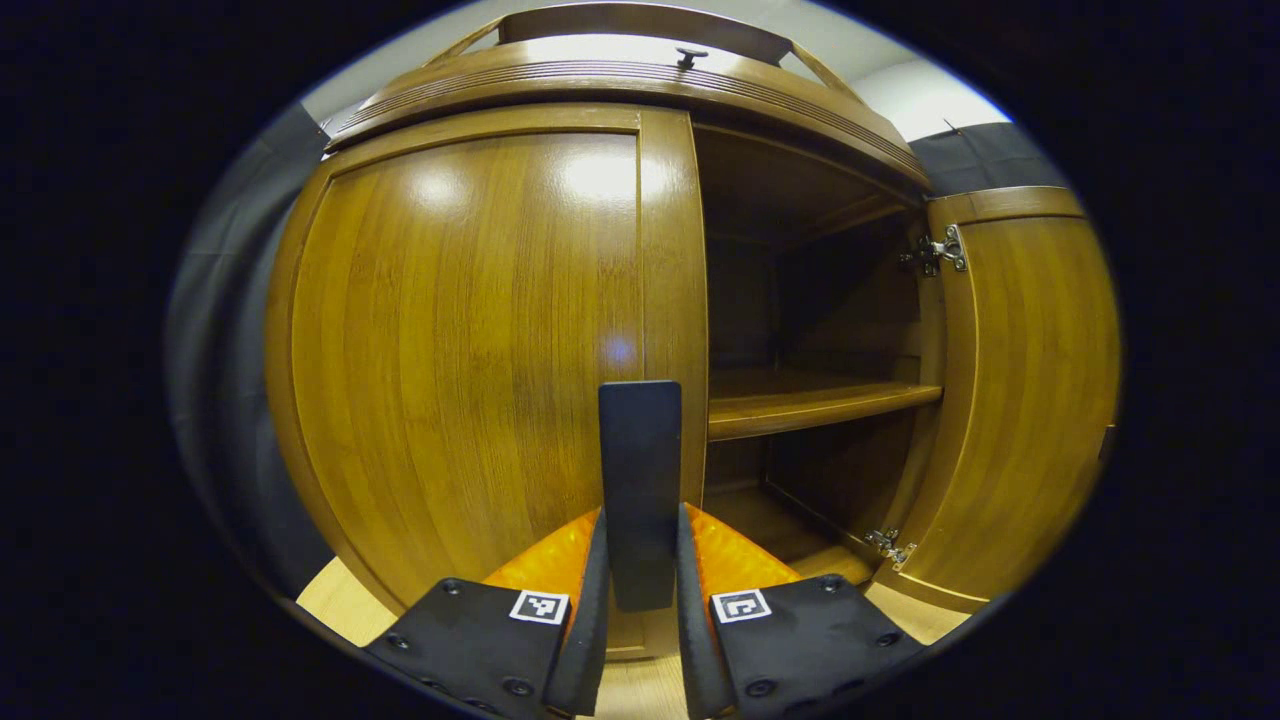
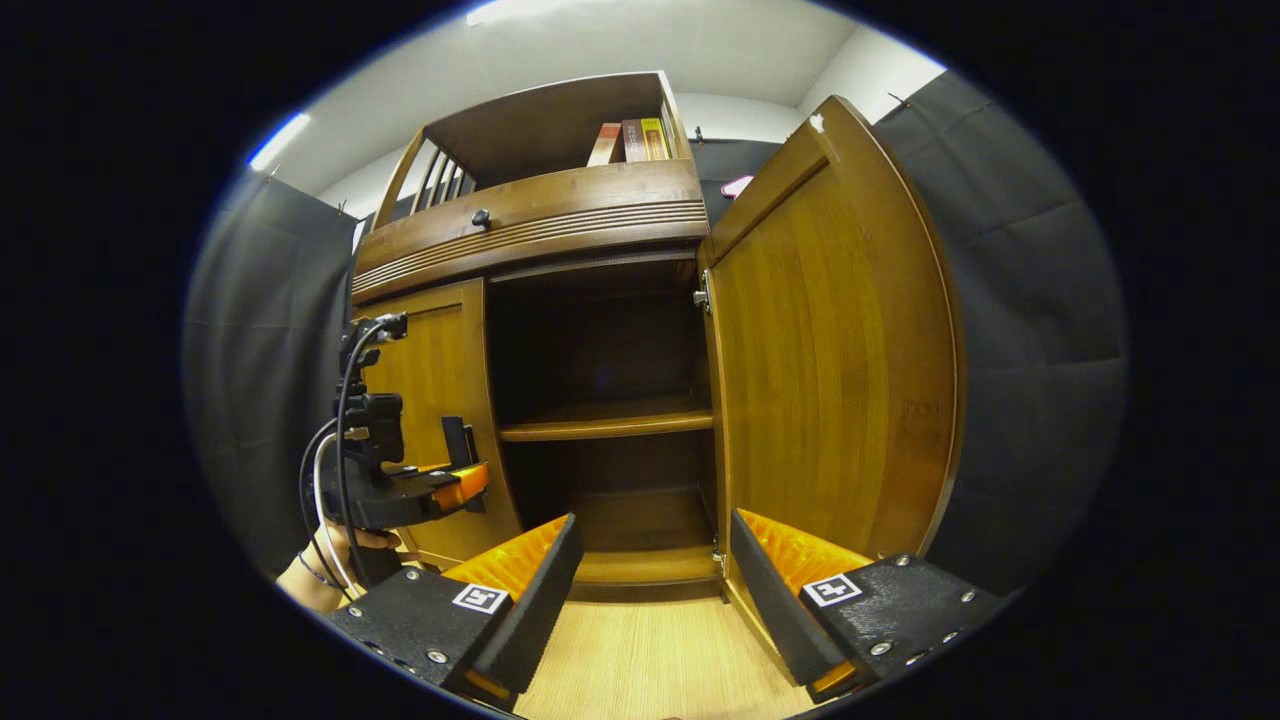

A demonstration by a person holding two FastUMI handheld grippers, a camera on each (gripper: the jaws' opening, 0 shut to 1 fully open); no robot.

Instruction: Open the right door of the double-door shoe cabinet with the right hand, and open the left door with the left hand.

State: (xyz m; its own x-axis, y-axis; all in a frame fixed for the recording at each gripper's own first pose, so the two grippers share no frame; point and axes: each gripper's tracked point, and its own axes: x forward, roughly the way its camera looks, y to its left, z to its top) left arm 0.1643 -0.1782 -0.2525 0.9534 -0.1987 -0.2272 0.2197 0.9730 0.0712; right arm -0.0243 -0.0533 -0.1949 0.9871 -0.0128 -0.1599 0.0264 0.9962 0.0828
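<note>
- Done: the right door [image 2: 835,340] of the shoe cabinet [image 2: 560,215] stands swung wide, its inner face and hinges [image 1: 940,250] showing. The right claw [image 2: 655,580] hangs apart from it, fingers spread with nothing between them, low in front of the cabinet's bottom edge.
- Left to do: the left door [image 1: 470,350] lies shut, flush in its frame. The left claw [image 1: 640,560] is pressed together on a dark upright handle [image 1: 640,480] at that door's inner edge, so I judge the pull is about to begin.
- Contents: the open half shows one middle shelf [image 2: 605,420] and a bottom board [image 2: 645,565]; both look bare, though the back is dark.
- The upper open rack holds a few books [image 2: 630,140] near its right end.
</note>
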